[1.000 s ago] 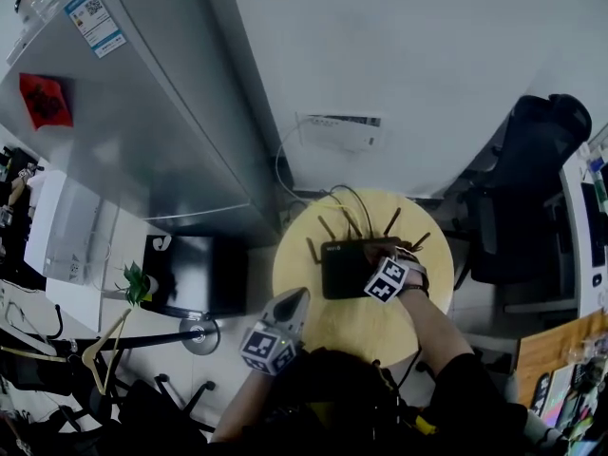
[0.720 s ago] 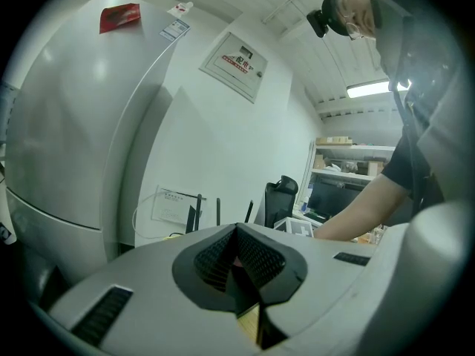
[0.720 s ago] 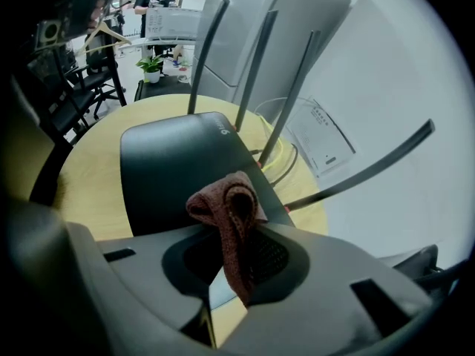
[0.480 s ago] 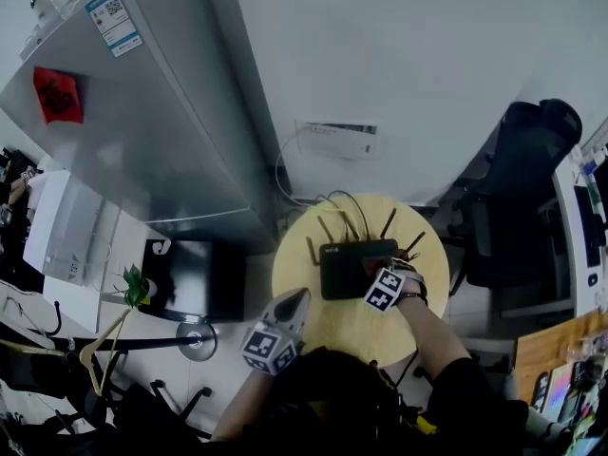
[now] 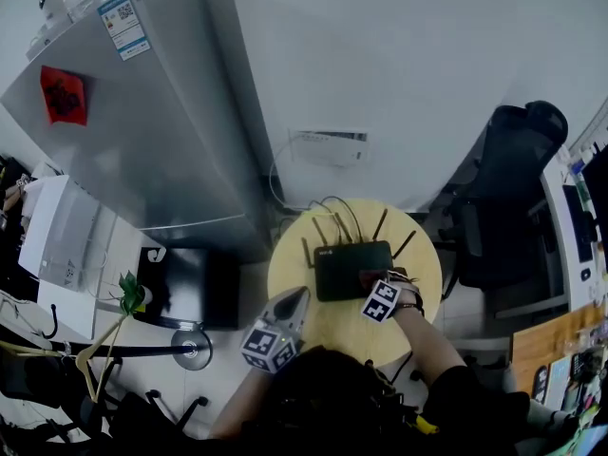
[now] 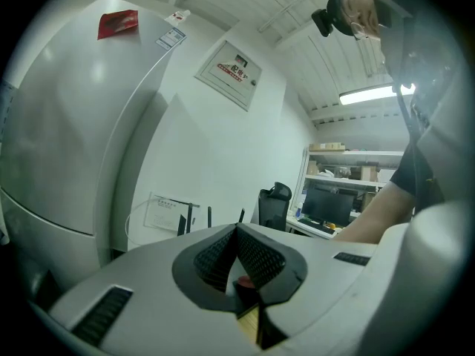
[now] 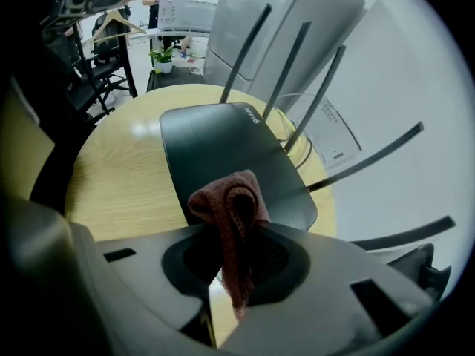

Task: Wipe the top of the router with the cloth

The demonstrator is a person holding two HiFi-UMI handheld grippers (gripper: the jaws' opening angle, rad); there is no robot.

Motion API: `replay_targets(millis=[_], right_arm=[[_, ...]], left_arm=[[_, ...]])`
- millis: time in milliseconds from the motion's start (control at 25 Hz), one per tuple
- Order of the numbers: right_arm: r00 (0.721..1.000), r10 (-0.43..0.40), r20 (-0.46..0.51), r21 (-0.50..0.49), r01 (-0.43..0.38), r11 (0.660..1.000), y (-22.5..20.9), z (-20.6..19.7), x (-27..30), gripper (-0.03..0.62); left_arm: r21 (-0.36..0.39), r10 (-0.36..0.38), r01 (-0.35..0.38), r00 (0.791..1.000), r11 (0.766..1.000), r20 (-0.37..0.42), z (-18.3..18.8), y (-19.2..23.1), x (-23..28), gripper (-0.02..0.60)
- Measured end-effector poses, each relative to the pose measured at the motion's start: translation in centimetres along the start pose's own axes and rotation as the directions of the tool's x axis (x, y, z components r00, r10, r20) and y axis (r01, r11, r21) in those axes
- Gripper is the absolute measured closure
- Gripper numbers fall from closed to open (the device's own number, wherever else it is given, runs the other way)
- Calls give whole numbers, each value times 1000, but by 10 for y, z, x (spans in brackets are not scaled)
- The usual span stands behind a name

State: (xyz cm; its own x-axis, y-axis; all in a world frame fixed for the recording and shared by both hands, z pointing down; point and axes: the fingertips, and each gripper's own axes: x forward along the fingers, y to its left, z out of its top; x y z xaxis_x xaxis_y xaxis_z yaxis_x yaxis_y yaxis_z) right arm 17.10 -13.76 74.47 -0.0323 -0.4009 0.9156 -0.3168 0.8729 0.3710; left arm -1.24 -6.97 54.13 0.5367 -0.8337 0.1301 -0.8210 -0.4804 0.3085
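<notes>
The black router (image 5: 353, 270) lies flat on the far half of the round wooden table (image 5: 318, 329). Its long axis runs left to right and its antennas (image 7: 297, 73) stand along the far edge. The reddish cloth (image 7: 230, 213) is bunched over the router's right end, just ahead of the right gripper (image 7: 226, 273), whose jaws are clamped on it. Contact with the lid cannot be confirmed. A wipe would likely sweep leftward along that axis. The left gripper (image 5: 285, 319) hangs over the table's near-left edge, apart from the router, jaws together on nothing. A small white logo on the router is illegible, as are the refrigerator (image 5: 142, 131) sticker (image 5: 123, 22) and red paper (image 5: 62, 93).
</notes>
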Motion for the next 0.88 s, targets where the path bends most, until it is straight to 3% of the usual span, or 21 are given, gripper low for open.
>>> replay_targets(millis=[480, 880], right_arm=[[1000, 7, -3, 16, -7, 1000, 25, -13, -12, 531], [1000, 5, 8, 37, -5, 999, 34, -18, -17, 531]], left_arm=[[40, -109, 109, 994, 993, 0, 12, -20, 20, 580], [26, -103, 103, 995, 994, 2, 8, -20, 14, 580]])
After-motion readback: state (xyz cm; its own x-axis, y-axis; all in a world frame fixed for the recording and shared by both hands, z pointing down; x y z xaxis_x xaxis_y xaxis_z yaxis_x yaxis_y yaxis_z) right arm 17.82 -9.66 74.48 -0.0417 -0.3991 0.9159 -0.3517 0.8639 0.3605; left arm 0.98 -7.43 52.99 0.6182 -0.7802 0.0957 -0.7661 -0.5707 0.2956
